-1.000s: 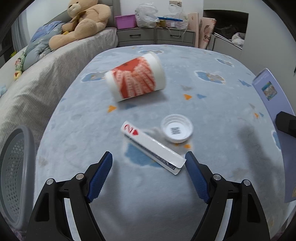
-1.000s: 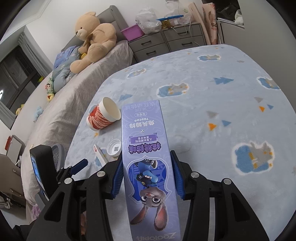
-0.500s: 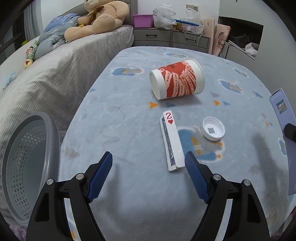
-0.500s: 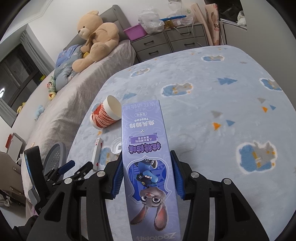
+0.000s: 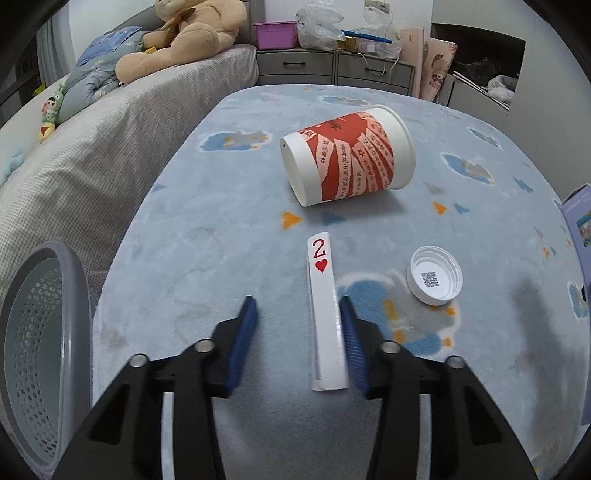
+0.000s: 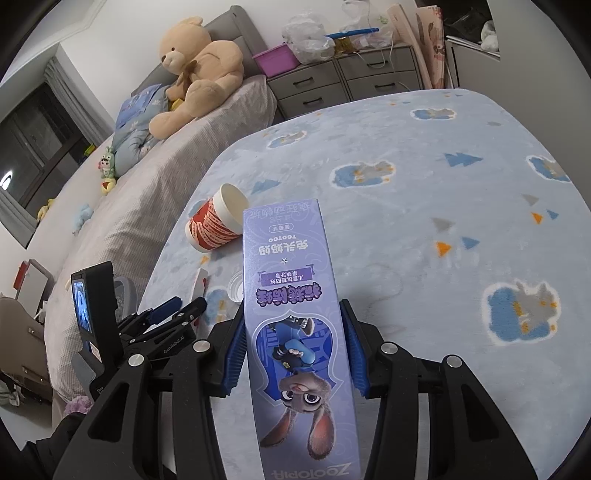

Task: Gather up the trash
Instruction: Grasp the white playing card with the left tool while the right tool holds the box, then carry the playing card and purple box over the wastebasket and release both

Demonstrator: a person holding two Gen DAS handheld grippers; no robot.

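Note:
A white playing-card box marked with a red 2 and a heart lies on the blue blanket. My left gripper is open around it, its right finger touching the box and its left finger apart from it. A red-and-white paper cup lies on its side beyond the box. A white bottle cap lies to the right. My right gripper is shut on a purple cartoon toothpaste box and holds it above the blanket. The cup and my left gripper show in the right wrist view.
A grey perforated basket stands at the left beside the bed. A teddy bear sits on the grey bedding at the back left. Grey drawers with bags on top stand behind.
My left gripper has moved forward over the card box and its fingers have narrowed around it. My right gripper still holds the purple box and has hardly moved.

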